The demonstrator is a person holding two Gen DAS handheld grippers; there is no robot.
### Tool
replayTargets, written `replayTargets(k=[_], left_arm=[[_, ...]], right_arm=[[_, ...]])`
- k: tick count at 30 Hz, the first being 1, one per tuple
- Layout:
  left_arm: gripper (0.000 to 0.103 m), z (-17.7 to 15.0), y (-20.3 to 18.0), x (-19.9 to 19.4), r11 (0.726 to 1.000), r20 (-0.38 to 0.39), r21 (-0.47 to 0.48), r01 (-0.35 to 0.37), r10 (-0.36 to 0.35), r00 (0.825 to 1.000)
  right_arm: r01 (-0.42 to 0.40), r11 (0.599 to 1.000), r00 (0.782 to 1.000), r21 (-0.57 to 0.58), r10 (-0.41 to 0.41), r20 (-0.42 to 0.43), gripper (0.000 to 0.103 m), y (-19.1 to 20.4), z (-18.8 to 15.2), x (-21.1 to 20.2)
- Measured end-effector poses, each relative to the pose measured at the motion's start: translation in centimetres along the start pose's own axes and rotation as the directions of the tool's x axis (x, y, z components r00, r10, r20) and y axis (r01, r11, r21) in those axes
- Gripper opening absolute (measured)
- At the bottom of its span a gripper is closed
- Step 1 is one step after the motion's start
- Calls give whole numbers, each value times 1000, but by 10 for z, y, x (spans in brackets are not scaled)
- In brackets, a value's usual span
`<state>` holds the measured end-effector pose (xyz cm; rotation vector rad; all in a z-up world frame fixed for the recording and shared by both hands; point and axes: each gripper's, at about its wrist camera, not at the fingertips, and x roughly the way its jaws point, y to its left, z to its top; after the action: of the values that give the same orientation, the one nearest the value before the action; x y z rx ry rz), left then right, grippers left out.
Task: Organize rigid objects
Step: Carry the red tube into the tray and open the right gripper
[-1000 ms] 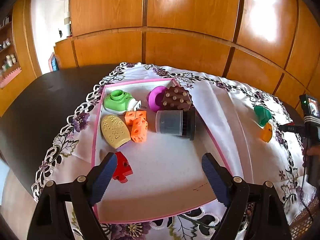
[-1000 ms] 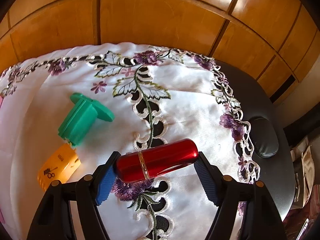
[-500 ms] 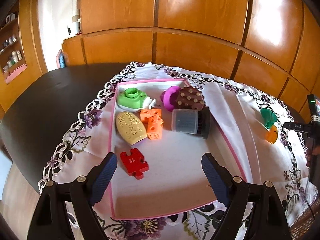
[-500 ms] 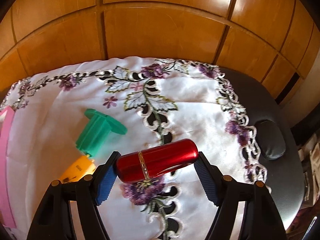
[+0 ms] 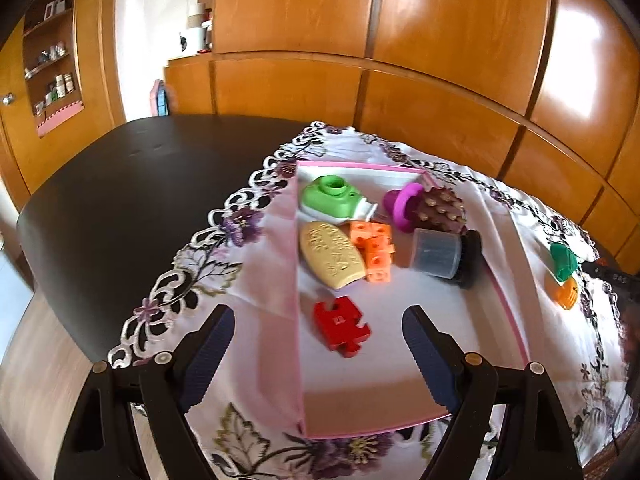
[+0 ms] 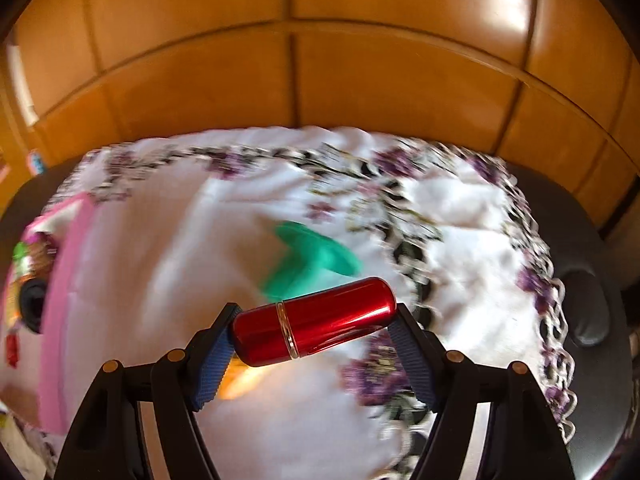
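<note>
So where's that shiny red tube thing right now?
The red tube is clamped crosswise in the right gripper, held above the embroidered tablecloth, just in front of the green plastic piece in the right wrist view.

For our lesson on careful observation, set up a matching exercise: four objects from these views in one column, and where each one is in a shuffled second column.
1. red capsule
2. red puzzle piece
3. green peg
4. computer mouse

A. on the bare dark tabletop
B. inside the pink-rimmed tray
C. between the right gripper fingers
D. on the embroidered cloth, outside the tray

Pairs: 1-C, 2-B, 3-D, 4-A
</note>
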<state>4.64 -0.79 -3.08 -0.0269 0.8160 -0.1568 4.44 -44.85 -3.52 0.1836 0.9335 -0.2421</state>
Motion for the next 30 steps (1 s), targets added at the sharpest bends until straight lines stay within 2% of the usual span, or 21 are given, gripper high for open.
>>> replayTargets(k=[4, 7, 11, 16, 21, 27, 28, 30], left_arm=[[86, 0, 8, 0, 1000, 0, -17, -8, 8, 1000], [86, 1, 12, -2, 999, 9, -30, -11, 11, 1000], [86, 2, 17, -3, 999, 15, -41, -11, 12, 1000], [86, -1, 24, -2, 998, 12, -53, -16, 17, 1000], [86, -2, 34, -1, 997, 12, -73, -27, 28, 1000], [86, -3, 46, -1, 995, 14, -94, -44, 45, 999], [86, -4, 48, -1, 994, 12, -99, -46, 48, 999], [86, -5, 50, -1, 994, 12, -101, -50, 52, 999]], right_arm=[[-114, 992, 992, -49, 116, 40, 76, 39, 0, -21], [-210, 969, 975, -132, 218, 47, 76, 81, -1, -36], [-303, 916, 946, -264, 323, 34, 76, 147, -8, -53], [-391, 853, 912, -346, 409, -23, 76, 207, -25, -57], [-446, 816, 892, -369, 440, -106, 76, 246, -39, -48], [-455, 788, 890, -415, 416, -186, 76, 287, -44, -28], [-451, 785, 892, -425, 403, -202, 76, 293, -44, -23], [-396, 797, 918, -456, 329, -223, 76, 305, -48, -9]])
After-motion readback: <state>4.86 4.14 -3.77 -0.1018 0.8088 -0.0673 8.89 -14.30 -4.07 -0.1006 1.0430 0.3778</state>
